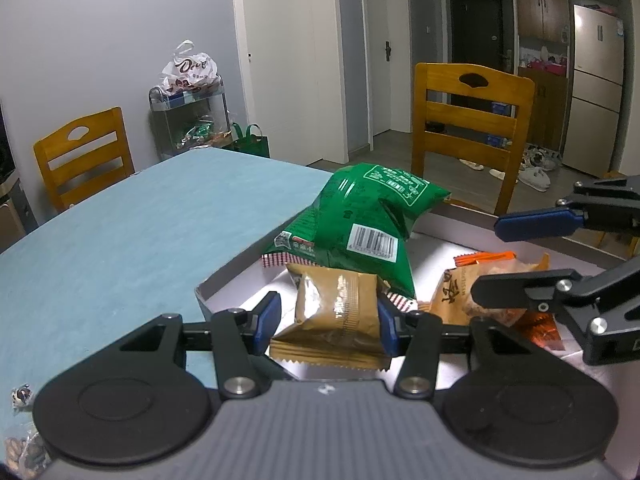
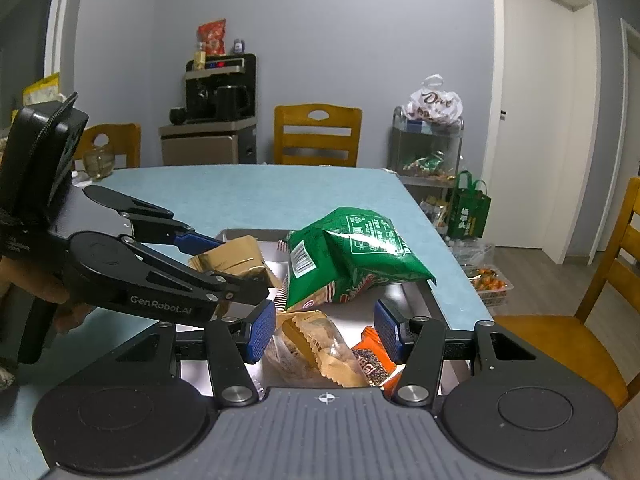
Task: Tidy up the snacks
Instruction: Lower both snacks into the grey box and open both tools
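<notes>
Gold packet (image 1: 338, 312) between left gripper (image 1: 328, 318) pads, seemingly grasped, over tray's (image 1: 224, 276) near-left corner, long axis running away. Right gripper (image 2: 326, 330) spread wide above tray's packets.

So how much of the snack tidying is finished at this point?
Done: a green bag, an orange packet and a tan packet already lie in the shallow tray. In hand: the left gripper brackets a gold packet over the tray; a firm pinch is unclear. The right gripper hovers open above the tray. Left: small snacks remain on the table.
</notes>
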{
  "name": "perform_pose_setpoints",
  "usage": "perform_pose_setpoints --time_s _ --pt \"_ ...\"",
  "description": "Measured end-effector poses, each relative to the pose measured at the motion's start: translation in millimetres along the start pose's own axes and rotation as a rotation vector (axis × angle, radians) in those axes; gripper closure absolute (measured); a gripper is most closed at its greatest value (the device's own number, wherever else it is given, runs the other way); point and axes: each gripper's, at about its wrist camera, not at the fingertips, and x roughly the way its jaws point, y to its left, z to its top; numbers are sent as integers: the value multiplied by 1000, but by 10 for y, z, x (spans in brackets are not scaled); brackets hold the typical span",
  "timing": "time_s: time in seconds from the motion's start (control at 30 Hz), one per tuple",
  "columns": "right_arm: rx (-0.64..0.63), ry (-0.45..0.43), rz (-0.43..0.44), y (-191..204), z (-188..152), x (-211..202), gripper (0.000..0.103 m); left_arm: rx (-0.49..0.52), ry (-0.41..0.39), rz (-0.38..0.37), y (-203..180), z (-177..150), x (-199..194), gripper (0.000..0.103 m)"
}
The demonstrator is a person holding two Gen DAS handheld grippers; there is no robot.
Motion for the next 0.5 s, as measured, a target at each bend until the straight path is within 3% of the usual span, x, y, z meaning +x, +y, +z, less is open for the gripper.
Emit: perform_pose_setpoints --time_s 0.07,0.17,0.23,0.37,0.5 --pt "2 1 0 -2 -4 2 48 3 -2 1 -2 6 -6 55" --pt "5 -3 -1 -27 -5 -9 48 3 -7 -1 4 17 -24 46" --pt "9 -8 -2 -37 4 -24 48 4 -12 -2 -1 6 -45 34" --pt "20 -19 0 -49 12 -70 47 5 -35 -2 13 13 -109 21" --pt "47 -37 4 -59 35 -132 30 -6 -47 -9 52 33 -195 14"
